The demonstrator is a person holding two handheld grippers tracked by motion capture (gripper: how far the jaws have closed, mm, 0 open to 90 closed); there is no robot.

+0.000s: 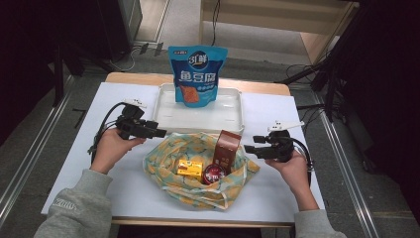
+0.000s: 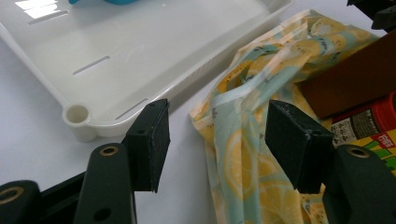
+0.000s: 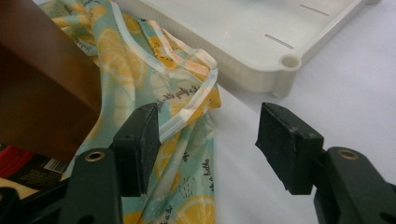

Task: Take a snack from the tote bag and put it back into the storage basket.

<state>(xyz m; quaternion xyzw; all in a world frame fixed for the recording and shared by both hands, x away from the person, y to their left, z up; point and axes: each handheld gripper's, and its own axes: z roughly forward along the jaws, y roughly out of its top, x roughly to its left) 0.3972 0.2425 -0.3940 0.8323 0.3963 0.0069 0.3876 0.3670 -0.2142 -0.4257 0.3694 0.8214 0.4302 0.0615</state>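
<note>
High view: the lemon-printed cloth bag is seen lying mid-surface between both grippers. The left gripper, spread and empty, is nearer its rim; the right gripper is likewise spread.

Both forearms wear light grey sweatshirt sleeves with ribbed cuffs; the left sleeve carries a small pale logo near its cuff, the right sleeve looks plain. The left claw and right claw are matte black, each topped at 12 o'clock by a pale three-cornered plate. Black cables loop from both. Close up, the jaws end in blocky black pads and carry brass-ringed screw holes.
</note>
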